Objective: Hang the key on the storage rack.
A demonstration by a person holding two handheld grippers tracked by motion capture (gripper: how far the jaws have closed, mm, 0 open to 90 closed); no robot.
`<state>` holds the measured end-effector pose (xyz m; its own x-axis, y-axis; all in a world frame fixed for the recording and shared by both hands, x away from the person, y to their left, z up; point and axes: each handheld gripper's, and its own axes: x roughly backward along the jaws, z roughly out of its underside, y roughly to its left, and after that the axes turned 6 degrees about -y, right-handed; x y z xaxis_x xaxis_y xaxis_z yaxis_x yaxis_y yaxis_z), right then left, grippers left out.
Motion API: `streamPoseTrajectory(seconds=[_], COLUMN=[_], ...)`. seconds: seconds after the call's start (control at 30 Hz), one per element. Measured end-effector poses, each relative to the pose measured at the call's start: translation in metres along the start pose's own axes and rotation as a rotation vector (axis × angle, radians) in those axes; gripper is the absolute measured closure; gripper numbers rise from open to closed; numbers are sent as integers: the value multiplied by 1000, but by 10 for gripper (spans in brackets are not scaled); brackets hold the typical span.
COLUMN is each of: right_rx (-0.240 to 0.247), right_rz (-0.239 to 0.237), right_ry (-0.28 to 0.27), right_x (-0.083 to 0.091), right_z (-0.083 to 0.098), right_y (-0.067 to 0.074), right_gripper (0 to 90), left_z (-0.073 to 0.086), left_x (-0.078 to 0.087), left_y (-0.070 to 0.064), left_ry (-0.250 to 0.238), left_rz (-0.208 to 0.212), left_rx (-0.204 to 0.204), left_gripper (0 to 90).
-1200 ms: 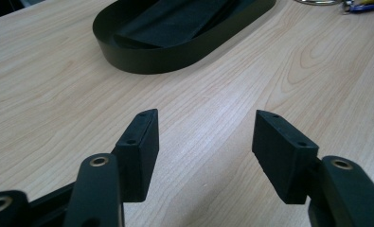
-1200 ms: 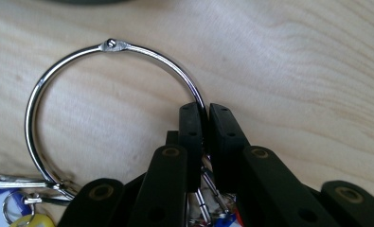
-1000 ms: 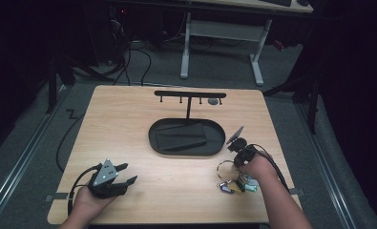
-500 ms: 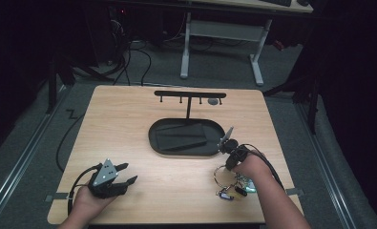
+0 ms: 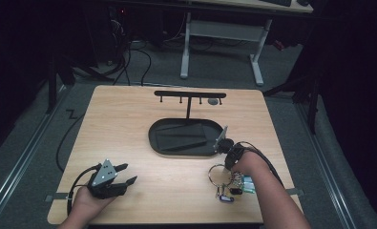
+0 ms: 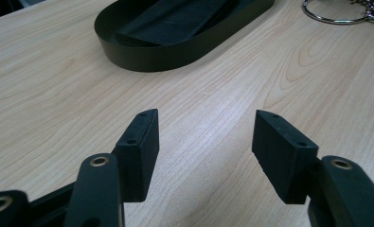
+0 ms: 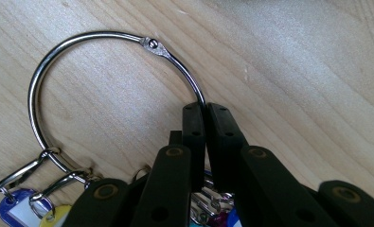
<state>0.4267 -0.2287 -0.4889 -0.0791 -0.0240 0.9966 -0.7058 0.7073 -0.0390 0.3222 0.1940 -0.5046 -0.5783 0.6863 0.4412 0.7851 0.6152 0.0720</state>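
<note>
Right claw (image 7: 205, 111) pinching metal key ring (image 7: 66, 52) flat on desk (image 5: 129, 124); tags (image 7: 14, 210) behind. Left claw (image 6: 203, 135) spread, black tray (image 6: 175, 52) ahead.

From above, the surface (image 5: 129, 129) is evenly lit and pale, while everything around it sinks into near black; the floor shows only dimly. Shadows on the surface are soft and faint. That picture is soft and slightly grainy. In the left gripper view the wood grain is crisp, the tray (image 6: 175, 42) beyond it gives a dull sheen, and the nearest corners blur. In the right gripper view the ring (image 7: 94, 40) carries bright glints and the bottom edge is blurred.
</note>
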Motion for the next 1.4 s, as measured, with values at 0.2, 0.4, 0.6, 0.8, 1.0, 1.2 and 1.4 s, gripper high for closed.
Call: streamPoseTrajectory(seconds=[0.2, 0.4, 0.6, 0.8, 1.0, 1.2, 1.4], right_rx=[-11, -50, -87, -104, -75, -94, -96], right_rz=[-2, 12, -6, -15, -23, 0, 10], right_ry=[-12, -9, -40, -71, -107, -122, -141], right_x=[1, 2, 13, 32, 61, 89, 112], right_z=[2, 5, 12, 22, 28, 31, 31], right_y=[0, 1, -1, 0, 1, 5, 6], right_gripper=[870, 871, 871, 871, 872, 875, 877], left_z=[1, 0, 1, 1, 1, 1, 1], left_x=[1, 2, 1, 0, -1, -1, 0], left_y=[2, 3, 3, 2, 3, 3, 3], left_ry=[-6, -10, -9, -7, -8, -13, -17], left_rz=[-2, -1, -3, 1, 5, 9, 11], left_rx=[14, 18, 21, 18, 22, 25, 26], left_gripper=[424, 425, 424, 425, 425, 425, 424])
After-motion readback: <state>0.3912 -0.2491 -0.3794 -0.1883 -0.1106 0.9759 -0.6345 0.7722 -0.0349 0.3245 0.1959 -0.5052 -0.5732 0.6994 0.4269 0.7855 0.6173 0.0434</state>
